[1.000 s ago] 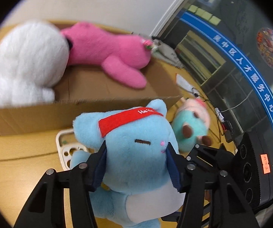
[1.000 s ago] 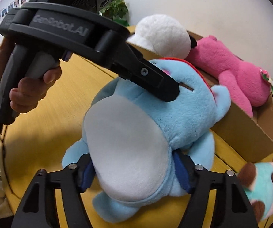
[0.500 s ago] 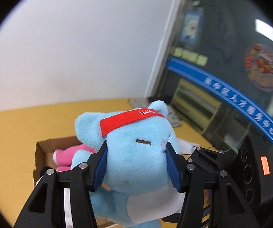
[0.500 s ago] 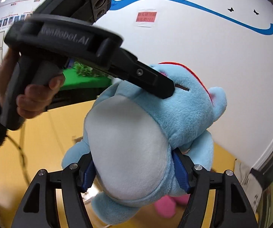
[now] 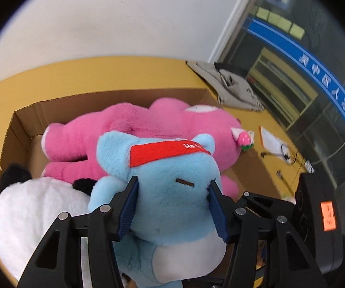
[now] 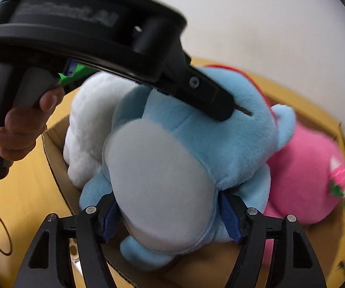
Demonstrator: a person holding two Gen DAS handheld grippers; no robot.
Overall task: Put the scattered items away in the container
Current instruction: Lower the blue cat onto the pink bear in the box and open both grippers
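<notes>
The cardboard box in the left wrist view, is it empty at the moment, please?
No, a pink plush toy already lies inside the cardboard box.

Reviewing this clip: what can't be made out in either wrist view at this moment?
- Floor of the cardboard box: covered by the pink plush, the white plush and the blue plush.
- Blue plush's feet: cut off by the bottom edge in the left wrist view.
- Whether the right claw, jaws opening, presses the belly: hidden behind it.
- Left claw lettering: blurred in the right wrist view.
</notes>
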